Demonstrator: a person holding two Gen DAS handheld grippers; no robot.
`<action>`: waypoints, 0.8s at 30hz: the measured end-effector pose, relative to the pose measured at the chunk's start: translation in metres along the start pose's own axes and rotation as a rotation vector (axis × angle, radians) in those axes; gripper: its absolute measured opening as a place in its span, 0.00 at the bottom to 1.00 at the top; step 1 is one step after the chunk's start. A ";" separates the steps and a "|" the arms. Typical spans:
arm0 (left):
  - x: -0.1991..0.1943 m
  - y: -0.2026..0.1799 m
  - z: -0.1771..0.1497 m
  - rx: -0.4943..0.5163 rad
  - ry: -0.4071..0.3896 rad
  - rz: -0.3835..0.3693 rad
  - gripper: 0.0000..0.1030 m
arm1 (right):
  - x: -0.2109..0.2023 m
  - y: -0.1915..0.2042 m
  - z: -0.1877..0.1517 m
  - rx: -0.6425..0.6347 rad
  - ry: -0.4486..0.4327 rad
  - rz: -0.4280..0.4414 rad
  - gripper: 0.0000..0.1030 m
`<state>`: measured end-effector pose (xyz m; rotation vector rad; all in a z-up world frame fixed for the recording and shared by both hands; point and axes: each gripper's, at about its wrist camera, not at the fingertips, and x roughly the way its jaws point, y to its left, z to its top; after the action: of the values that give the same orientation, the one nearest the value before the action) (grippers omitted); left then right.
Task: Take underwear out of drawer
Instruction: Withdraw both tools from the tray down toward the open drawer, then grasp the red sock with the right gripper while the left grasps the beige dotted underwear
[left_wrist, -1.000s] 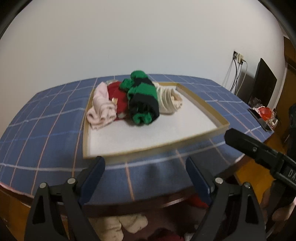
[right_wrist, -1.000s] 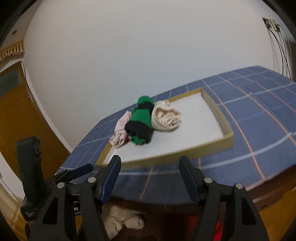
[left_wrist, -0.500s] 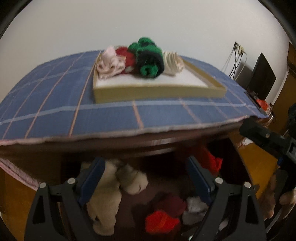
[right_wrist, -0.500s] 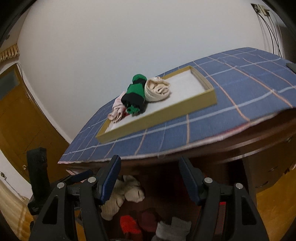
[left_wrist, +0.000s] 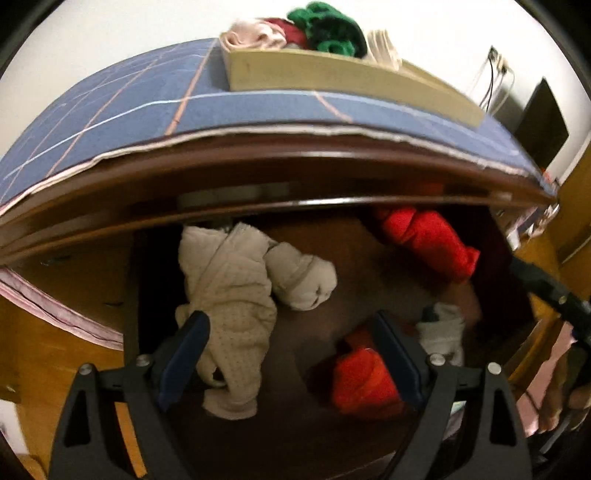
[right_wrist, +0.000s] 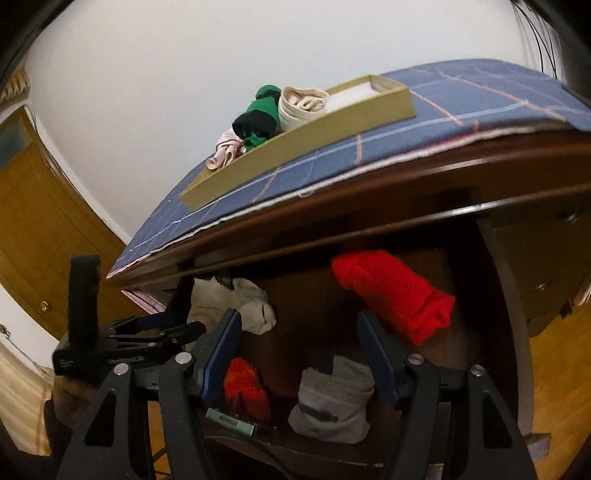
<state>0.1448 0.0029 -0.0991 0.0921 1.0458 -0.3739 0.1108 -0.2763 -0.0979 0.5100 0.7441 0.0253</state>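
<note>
Both grippers hovered over open dark wooden drawer (right_wrist: 509, 295), nothing held. Left gripper (left_wrist: 290, 350) spread wide above rumpled cream dotted underwear (left_wrist: 236, 314); right gripper (right_wrist: 299, 354) spread above grey folded garment (right_wrist: 332, 402), with red rolled cloth (right_wrist: 399, 295) behind.

Risk — jaws might snag two tangled pieces, or hit desk edge above.

Second earlier, cameras looked at shallow cardboard tray (right_wrist: 295, 144) on blue checked tablecloth (right_wrist: 480, 96) — since lowered into drawer.
</note>
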 end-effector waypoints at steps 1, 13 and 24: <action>0.005 -0.001 0.000 0.013 0.014 0.015 0.88 | 0.000 -0.002 -0.001 0.010 0.003 0.006 0.65; 0.056 0.011 0.007 0.031 0.198 0.158 0.82 | -0.001 -0.015 -0.006 0.024 0.017 -0.025 0.65; 0.080 -0.010 0.008 0.311 0.332 0.222 0.66 | 0.028 -0.019 0.018 -0.238 0.218 -0.165 0.65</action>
<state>0.1835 -0.0290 -0.1632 0.5601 1.2831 -0.3231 0.1402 -0.2947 -0.1134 0.2193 0.9804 0.0158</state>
